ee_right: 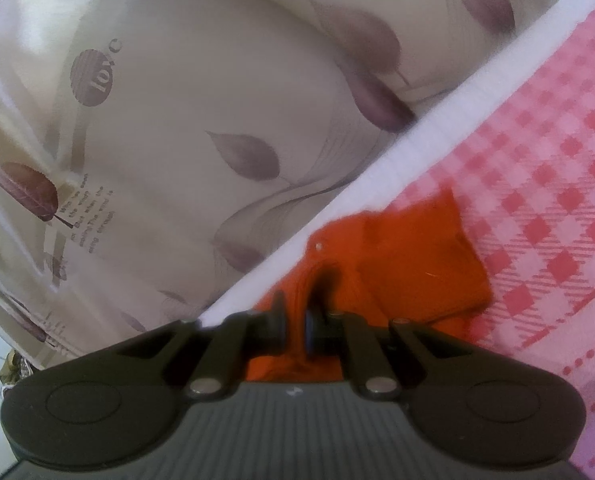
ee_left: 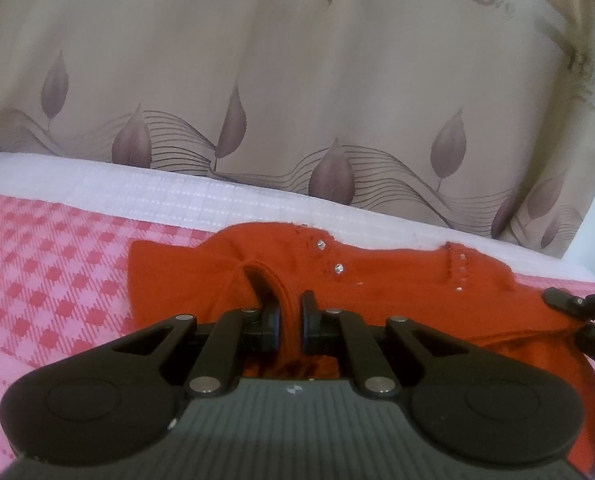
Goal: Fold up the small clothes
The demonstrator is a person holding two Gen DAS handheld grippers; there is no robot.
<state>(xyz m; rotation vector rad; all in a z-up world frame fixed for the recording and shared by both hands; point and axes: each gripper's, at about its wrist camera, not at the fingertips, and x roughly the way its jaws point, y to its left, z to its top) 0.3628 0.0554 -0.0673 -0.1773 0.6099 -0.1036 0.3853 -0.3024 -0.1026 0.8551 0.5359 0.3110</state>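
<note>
Behind everything: a beige curtain (ee_left: 297, 80) printed with mauve leaves, wavy lines and small dark lettering, hanging down to the far edge of the bed.
Bed: a pink and red checked cover (ee_left: 49, 256) with a white quilted band (ee_left: 145, 188) along the side nearest the curtain.
Garment: a small orange knitted top (ee_left: 217, 272) lying on the checked cover close to the white band, its far edge just reaching that band; one flat part spreads left in the left wrist view, and the near part is bunched toward the cameras.
Garment detail: small clear studs (ee_left: 339, 268) in two short rows across the orange knit.
Left gripper (ee_left: 290, 322): jaws nearly together, pinching a raised ridge of the orange fabric between the pads.
Right gripper (ee_right: 295, 326): jaws pressed close, pinching a fold of the same top; its view is tilted, so the bed edge runs diagonally.
Right gripper, seen from the left: only a black tip (ee_left: 565, 300) shows at the right edge, against the orange fabric.
</note>
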